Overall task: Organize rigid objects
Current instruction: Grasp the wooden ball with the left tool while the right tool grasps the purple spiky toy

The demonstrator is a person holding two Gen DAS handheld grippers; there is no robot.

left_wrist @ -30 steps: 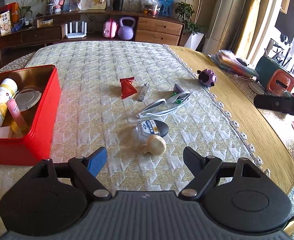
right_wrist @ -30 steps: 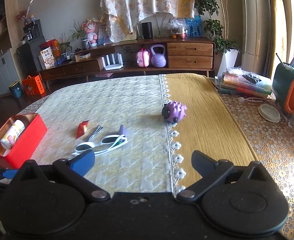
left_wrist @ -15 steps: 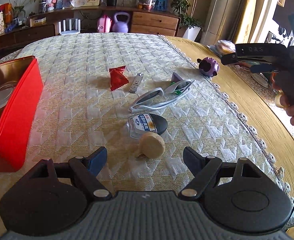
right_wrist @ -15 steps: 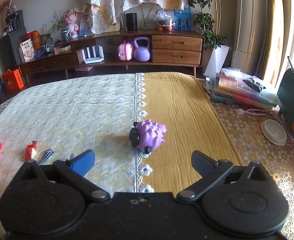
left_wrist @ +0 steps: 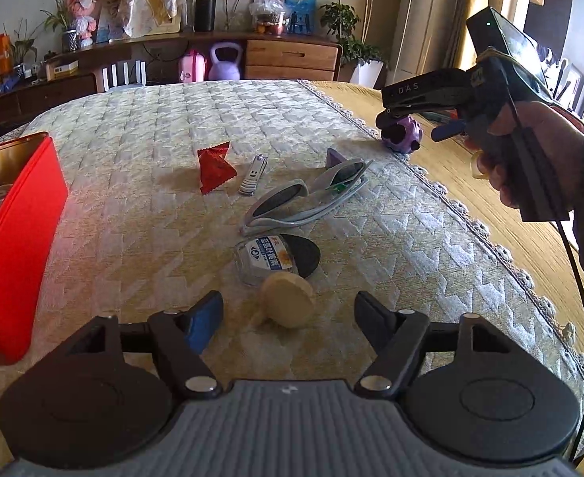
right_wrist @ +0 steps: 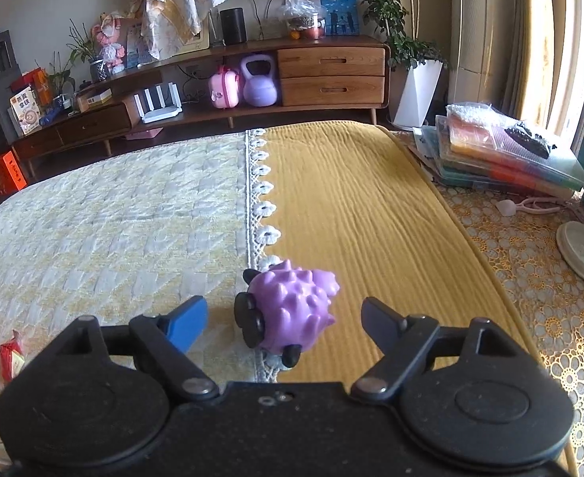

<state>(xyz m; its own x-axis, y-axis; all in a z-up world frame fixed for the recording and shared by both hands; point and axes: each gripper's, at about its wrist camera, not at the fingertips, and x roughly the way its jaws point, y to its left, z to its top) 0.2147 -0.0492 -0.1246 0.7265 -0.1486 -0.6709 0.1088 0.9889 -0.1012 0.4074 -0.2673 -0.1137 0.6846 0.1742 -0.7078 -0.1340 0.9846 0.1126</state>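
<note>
Standing at the far left edge of the quilted cloth, the red tin box [left_wrist: 17,238] is open on top. Next come a red wrapper [left_wrist: 213,168], a nail clipper [left_wrist: 253,175] and pale sunglasses [left_wrist: 308,196], with a small labelled jar [left_wrist: 270,258] below them. The left gripper [left_wrist: 288,314] is closing around a round wooden piece [left_wrist: 287,304], its pads not yet touching it (gaps show on both sides). Farther right, on the lace seam beside the yellow cloth, the purple spiky toy [right_wrist: 292,308] sits between the closing fingers of the right gripper [right_wrist: 284,318], ungrasped.
</note>
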